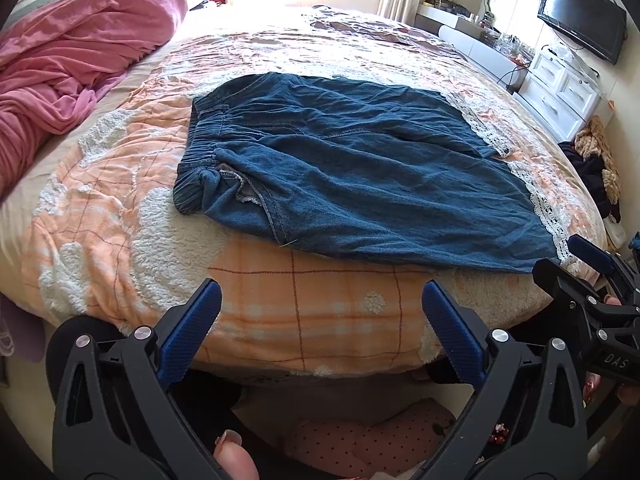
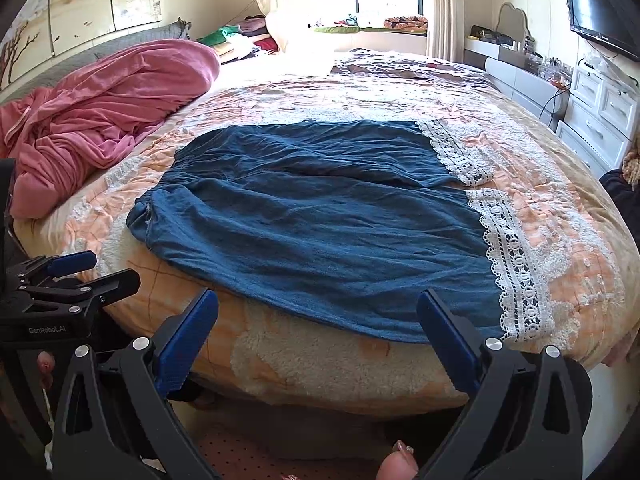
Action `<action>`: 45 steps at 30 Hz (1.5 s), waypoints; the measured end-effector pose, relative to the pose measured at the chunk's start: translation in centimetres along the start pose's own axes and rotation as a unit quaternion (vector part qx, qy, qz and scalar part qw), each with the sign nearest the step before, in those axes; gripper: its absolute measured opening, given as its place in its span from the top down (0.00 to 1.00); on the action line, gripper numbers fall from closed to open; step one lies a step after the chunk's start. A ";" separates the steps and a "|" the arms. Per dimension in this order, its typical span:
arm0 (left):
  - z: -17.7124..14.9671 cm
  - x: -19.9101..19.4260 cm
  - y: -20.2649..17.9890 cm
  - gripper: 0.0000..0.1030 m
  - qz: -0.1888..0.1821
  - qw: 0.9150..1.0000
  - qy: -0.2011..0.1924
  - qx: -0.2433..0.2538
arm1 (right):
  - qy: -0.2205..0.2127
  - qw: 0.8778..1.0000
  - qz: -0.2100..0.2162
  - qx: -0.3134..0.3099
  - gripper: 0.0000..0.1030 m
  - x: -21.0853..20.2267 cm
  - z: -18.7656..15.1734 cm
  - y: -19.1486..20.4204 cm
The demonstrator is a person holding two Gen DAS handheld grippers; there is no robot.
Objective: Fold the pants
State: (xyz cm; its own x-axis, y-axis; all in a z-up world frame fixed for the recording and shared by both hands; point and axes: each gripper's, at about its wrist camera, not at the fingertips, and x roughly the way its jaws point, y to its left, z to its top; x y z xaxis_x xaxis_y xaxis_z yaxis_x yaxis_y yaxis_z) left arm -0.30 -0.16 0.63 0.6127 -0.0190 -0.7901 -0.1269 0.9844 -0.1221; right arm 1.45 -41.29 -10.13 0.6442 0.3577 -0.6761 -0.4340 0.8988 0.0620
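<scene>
**Soft denim laid flat, both grippers wide and clear of it**

The pants (image 1: pixel 352 168) lie spread across the bed (image 1: pixel 304 320), straight ahead of both tools. The waistband (image 1: pixel 200 148) sits ahead and to the left of the left gripper (image 1: pixel 322 320); the lace hems (image 2: pixel 516 272) sit ahead and to the right of the right gripper (image 2: pixel 318 328). Both grippers stand wide apart in the jaws, holding nothing, and hover just short of the near bed edge, close beside each other

The cloth looks like light, limp denim: creased, draping, likely to sag and slide once lifted, not fragile except perhaps the open lace, which could snag on a pad. The gathered waistband is thicker and should give the firmest bite; a hem corner beside the lace would be the matching hold at the other end. A pinch on a single layer risks leaving the under layer behind, so both layers want taking together

The near edge of the pants runs just beyond the fingertips and almost reaches the bed's drop, so there is little cover to slide under from this side. Beyond the pants the quilt lies open and free, giving room to carry a fold away from the tools. A pink blanket (image 2: pixel 108 112) is heaped far left, well apart from the waistband
</scene>
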 end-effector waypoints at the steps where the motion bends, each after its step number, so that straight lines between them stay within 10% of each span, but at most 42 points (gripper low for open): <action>1: 0.0 0.0 0.0 0.08 0.001 1.000 0.000 0.000 | 0.000 1.000 -0.001 -0.001 0.04 0.0 0.0 0.0; 30: 0.7 0.0 0.2 0.08 0.001 1.000 -0.002 0.000 | 0.012 1.000 0.008 -0.006 0.04 1.1 0.7 0.1; 45: 6.2 3.1 5.2 0.08 0.005 1.000 -0.005 -0.025 | 0.025 0.996 0.054 -0.071 0.04 7.3 8.4 2.0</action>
State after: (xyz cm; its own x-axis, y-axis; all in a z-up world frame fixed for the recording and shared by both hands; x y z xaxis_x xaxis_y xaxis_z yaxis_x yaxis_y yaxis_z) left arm 5.76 5.97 1.28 0.6184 -0.0083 -0.7858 -0.1719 0.9743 -0.1455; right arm 10.57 -34.73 -8.72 0.5580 0.4344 -0.7071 -0.5866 0.8092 0.0342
